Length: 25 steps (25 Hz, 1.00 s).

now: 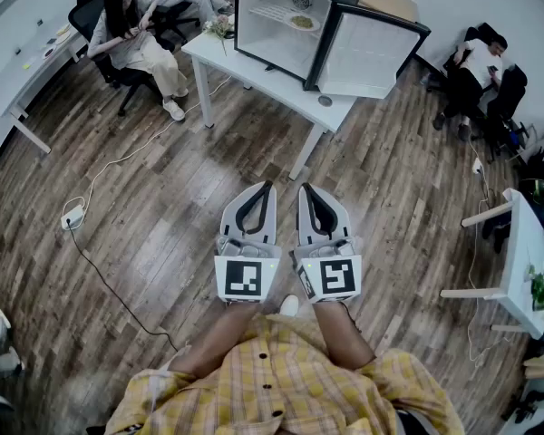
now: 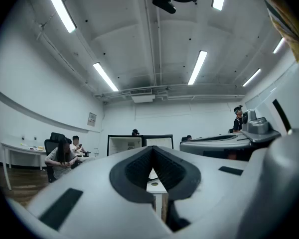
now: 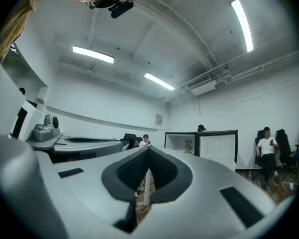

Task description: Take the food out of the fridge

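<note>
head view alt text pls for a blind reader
A person in a yellow plaid shirt holds the left gripper and right gripper side by side, both shut and empty, above a wood floor. Ahead, a small fridge stands open on a white table, a plate of food on its shelf. Seated people are at either side.

Ceiling light strips (image 2: 105,76) are lighting the room brightly and evenly from overhead, blooming slightly in both gripper views. The wood floor (image 1: 145,198) is carrying only soft, faint shadows. Fisheye distortion is bending lines toward the edges, and dark vignetting is cutting the corners. Up close, the left gripper (image 2: 152,151) and right gripper (image 3: 148,151) are rendering soft and defocused.
</note>
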Each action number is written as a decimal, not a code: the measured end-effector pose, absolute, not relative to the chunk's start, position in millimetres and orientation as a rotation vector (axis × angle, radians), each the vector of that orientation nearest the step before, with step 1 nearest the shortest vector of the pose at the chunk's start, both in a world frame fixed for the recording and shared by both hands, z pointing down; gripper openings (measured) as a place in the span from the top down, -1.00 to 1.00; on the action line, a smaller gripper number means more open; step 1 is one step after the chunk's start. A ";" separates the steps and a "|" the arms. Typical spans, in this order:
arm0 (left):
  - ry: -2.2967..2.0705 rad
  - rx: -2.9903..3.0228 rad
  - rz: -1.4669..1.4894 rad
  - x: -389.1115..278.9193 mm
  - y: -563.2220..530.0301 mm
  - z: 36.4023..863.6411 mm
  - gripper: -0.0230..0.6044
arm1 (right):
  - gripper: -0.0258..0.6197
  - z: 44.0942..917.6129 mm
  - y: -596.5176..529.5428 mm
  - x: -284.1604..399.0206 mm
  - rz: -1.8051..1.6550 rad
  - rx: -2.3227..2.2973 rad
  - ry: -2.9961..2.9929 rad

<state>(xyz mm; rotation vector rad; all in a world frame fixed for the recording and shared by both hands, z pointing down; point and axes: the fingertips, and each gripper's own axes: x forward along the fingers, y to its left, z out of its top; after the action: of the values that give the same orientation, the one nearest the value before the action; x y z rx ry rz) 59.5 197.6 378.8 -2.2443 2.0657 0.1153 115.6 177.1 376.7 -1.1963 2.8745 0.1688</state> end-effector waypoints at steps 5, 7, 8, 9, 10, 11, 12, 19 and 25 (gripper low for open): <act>2.065 -2.234 0.117 74.4 192.6 376.8 0.90 | 0.90 377.2 173.7 129.9 0.156 -1.185 2.871; 2.070 -2.229 0.116 76.6 190.9 376.9 0.90 | 0.90 376.6 173.1 131.4 0.158 -1.176 2.866; 2.067 -2.228 0.110 77.5 190.1 376.8 0.90 | 0.90 376.1 172.0 132.5 0.154 -1.177 2.862; 2.061 -2.228 0.106 78.4 189.3 376.1 0.90 | 0.90 375.5 170.2 133.9 0.145 -1.182 2.855; 2.053 -2.228 0.104 78.8 188.7 375.2 0.90 | 0.90 375.2 168.1 135.1 0.136 -1.190 2.849; 2.047 -2.228 0.104 78.2 188.2 374.2 0.90 | 0.90 375.2 166.1 135.7 0.127 -1.199 2.844; 2.042 -2.228 0.104 76.7 187.9 373.3 0.90 | 0.90 375.7 164.7 135.4 0.118 -1.208 2.841; 1.978 -2.278 0.065 56.3 196.7 380.4 0.90 | 0.90 385.6 173.3 112.3 0.088 -1.248 2.840; 1.914 -2.318 0.070 33.3 200.2 388.8 0.90 | 0.90 392.5 180.9 93.8 0.074 -1.281 2.842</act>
<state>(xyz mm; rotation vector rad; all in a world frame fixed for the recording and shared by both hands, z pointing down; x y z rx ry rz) 33.3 200.2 388.8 -2.3182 1.9144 0.0705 93.8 180.9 392.5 -1.2806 2.8417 0.0743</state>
